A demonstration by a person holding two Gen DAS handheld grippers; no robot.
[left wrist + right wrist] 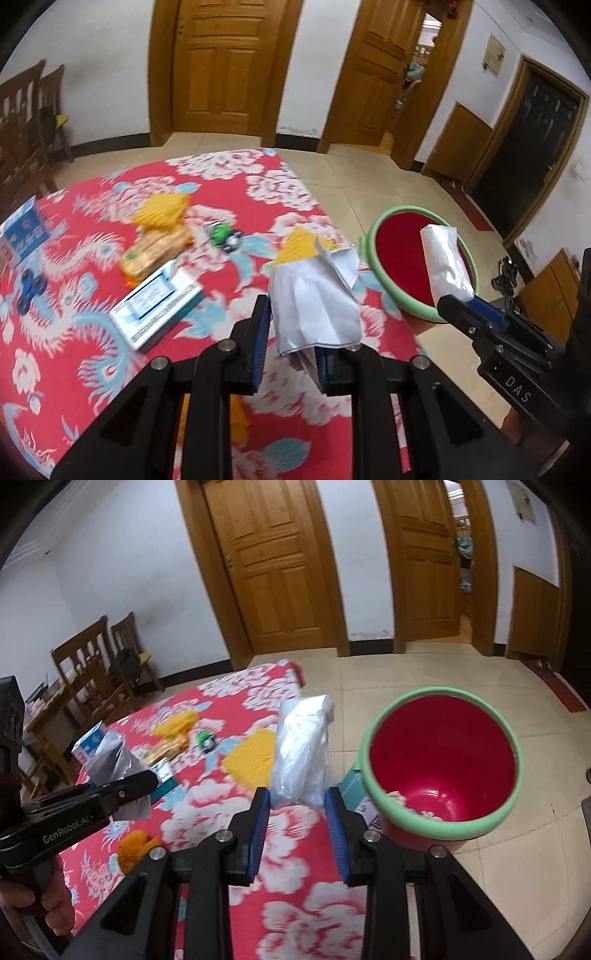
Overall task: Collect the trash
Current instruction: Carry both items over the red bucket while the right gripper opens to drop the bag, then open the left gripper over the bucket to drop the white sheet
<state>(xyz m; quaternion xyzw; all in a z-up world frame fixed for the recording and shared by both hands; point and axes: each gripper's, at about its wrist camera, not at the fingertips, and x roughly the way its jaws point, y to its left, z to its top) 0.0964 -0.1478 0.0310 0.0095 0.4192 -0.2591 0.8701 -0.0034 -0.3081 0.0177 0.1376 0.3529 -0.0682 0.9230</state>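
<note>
Blue-padded jaws of the right gripper (pixel 297 805) are clamped on a white plastic bag (pixel 301 746), held upright above the surface edge, just left of the bin (pixel 515 786). Left gripper (pixel 291 332) jaws are closed on a crumpled white paper (pixel 317 299), also lifted off the surface (pixel 92 369). Bin interior is shown red, with a few scraps seen at the bottom, so some trash is judged already collected. Neither held piece is over the bin opening yet. Left on the surface: yellow wrappers (pixel 162 210), a snack packet (pixel 155 254), a flat white-blue box (pixel 155 310), another blue box (pixel 26 232), a fidget spinner (pixel 31 291), small green item (pixel 221 232). Which of those count as trash cannot be told. Task judged partway done.
</note>
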